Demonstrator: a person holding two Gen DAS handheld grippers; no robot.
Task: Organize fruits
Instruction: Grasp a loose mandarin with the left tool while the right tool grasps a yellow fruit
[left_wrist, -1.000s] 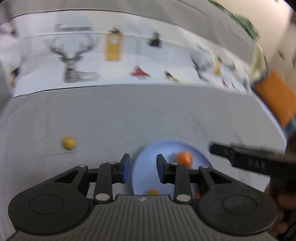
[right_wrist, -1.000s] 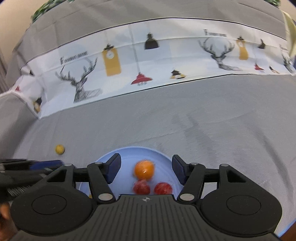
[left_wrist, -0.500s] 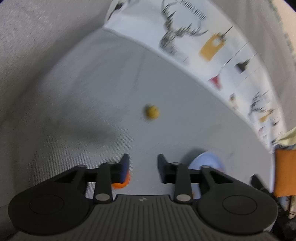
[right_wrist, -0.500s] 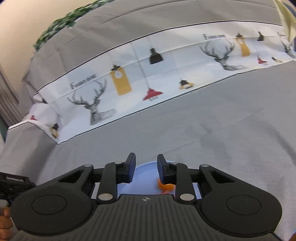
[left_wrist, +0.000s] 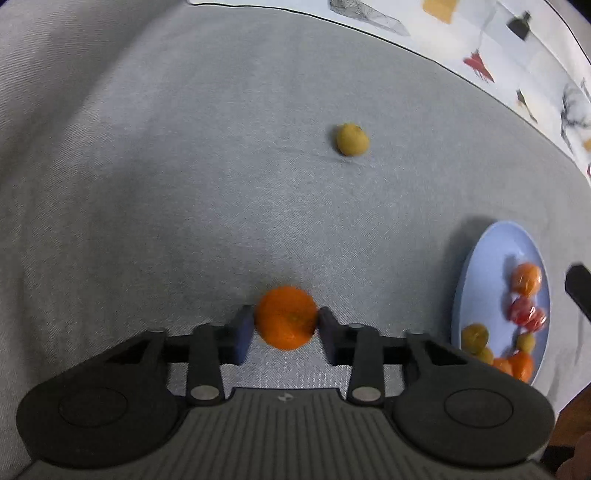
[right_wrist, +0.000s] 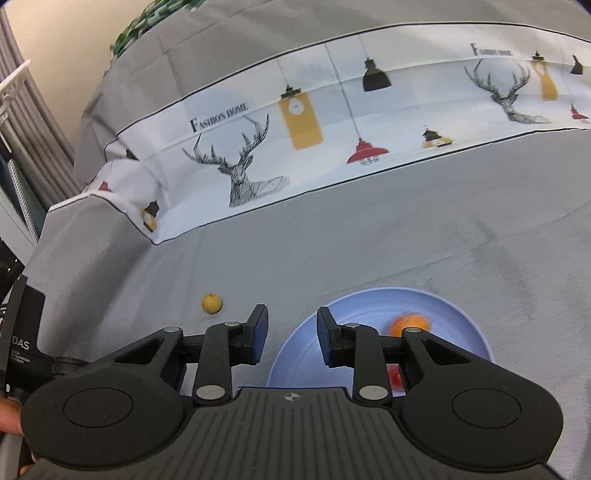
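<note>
A small orange (left_wrist: 286, 314) lies on the grey cloth between the blue pads of my left gripper (left_wrist: 286, 320). The jaws are closing and both pads touch its sides, with the gripper pointing steeply down. A yellow fruit (left_wrist: 352, 139) lies loose farther out on the cloth, and shows again as the yellow fruit (right_wrist: 211, 303) in the right wrist view. The pale blue plate (left_wrist: 487, 266) at the right holds several small orange, red and yellow fruits. My right gripper (right_wrist: 291, 317) hovers over the left rim of the plate (right_wrist: 369, 306), its jaws opening slightly with nothing between them.
The grey cloth (left_wrist: 184, 184) spreads wide to the left of the plate. A white printed band with deer and lamps (right_wrist: 295, 122) crosses the far side. A dark finger of the right gripper (left_wrist: 580, 288) juts in beside the plate. Curtains (right_wrist: 26, 122) hang at far left.
The left gripper swung from the plate out and down to the orange, which went from beside its left finger to between both pads. The right gripper's jaws narrowed and it shifted left over the plate's rim.
</note>
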